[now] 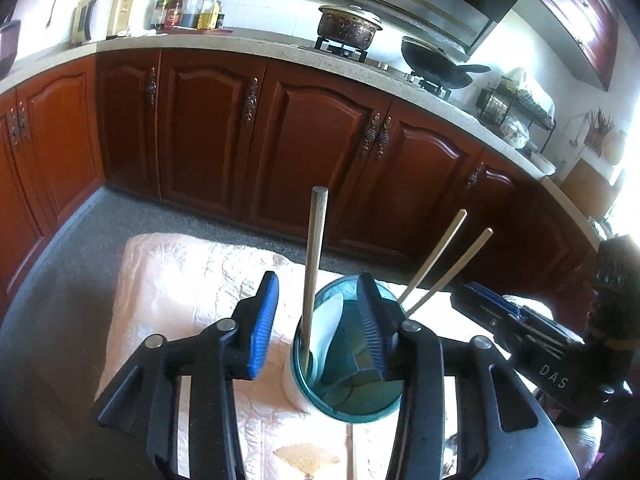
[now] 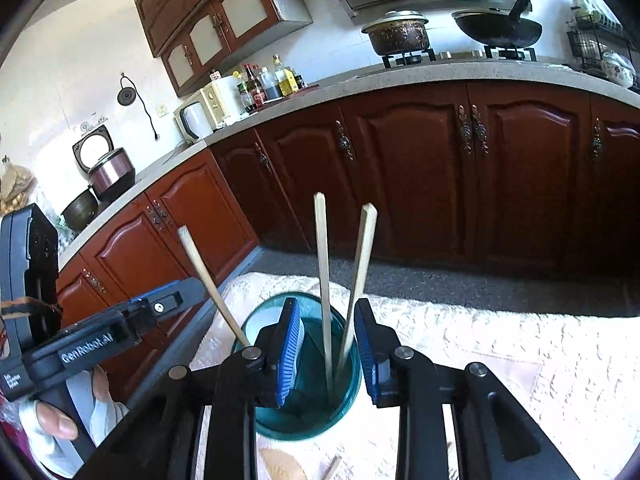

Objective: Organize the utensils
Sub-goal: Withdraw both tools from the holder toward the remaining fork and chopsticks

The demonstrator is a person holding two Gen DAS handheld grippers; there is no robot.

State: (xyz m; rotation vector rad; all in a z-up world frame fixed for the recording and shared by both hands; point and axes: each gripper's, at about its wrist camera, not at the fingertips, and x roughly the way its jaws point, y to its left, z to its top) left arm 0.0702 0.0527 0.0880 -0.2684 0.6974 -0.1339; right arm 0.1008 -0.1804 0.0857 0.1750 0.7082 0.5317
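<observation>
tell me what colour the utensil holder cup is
Translucent teal-green, seen best in the left wrist view: the cup stands on the pale cloth.

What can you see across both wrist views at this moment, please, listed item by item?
holder: one, teal, on the cloth.
chopsticks: two, pale wood, standing in the holder.
wooden handle: one, tan, upright in the holder.
cloth: one, pale pink, under the holder.
pot: one, dark, on the stove.
wok: one, black, beside the pot.
bottles: several, mixed, on the counter.
left gripper: black and blue, open around the handle.
right gripper: black and blue, open around the chopsticks.
</observation>
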